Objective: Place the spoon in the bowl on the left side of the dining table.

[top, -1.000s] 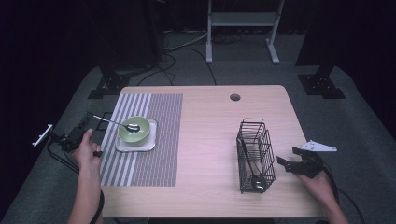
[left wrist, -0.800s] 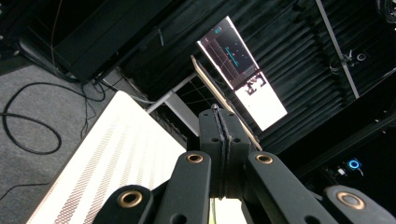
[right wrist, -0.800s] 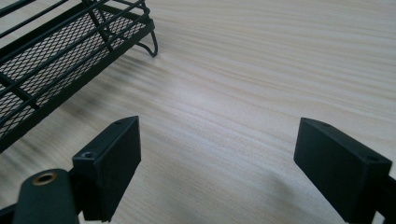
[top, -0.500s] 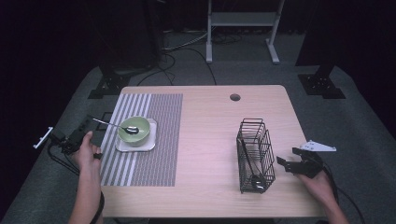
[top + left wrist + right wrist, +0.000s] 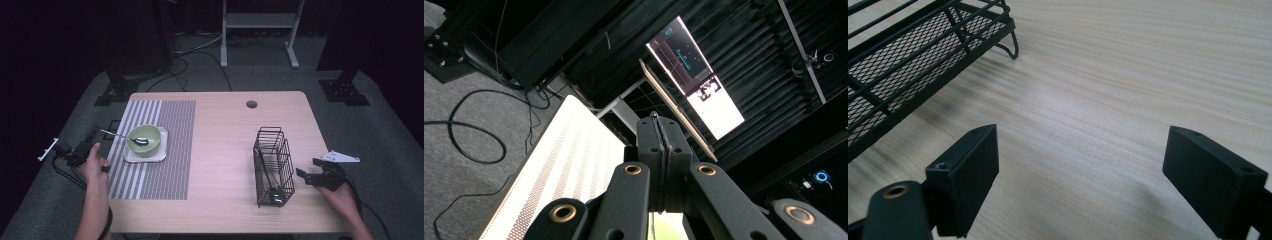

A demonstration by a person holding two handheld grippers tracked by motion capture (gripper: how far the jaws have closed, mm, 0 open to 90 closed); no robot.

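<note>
A green bowl [image 5: 144, 140] sits on a white square plate [image 5: 160, 155] on the striped placemat [image 5: 165, 150], with a spoon [image 5: 125, 136] resting in it, handle to the left. My left gripper [image 5: 84, 144] is held just off the table's left edge, beside the mat. In the left gripper view its jaws [image 5: 658, 122] are pressed together with nothing between them and point up at the dark ceiling. My right gripper [image 5: 311, 174] rests low on the table right of the black wire basket [image 5: 272, 160], and stands open [image 5: 1080, 155] over bare wood.
The wire basket [image 5: 908, 60] holds a dark utensil [image 5: 272, 192] at its near end. A round cable hole [image 5: 251, 104] sits at the table's far edge. Cables lie on the grey floor [image 5: 469, 145] to the left. A lit screen [image 5: 696, 80] hangs overhead.
My left gripper has drifted very slightly toward the near side. The right gripper, bowl, spoon and basket stand as before.
</note>
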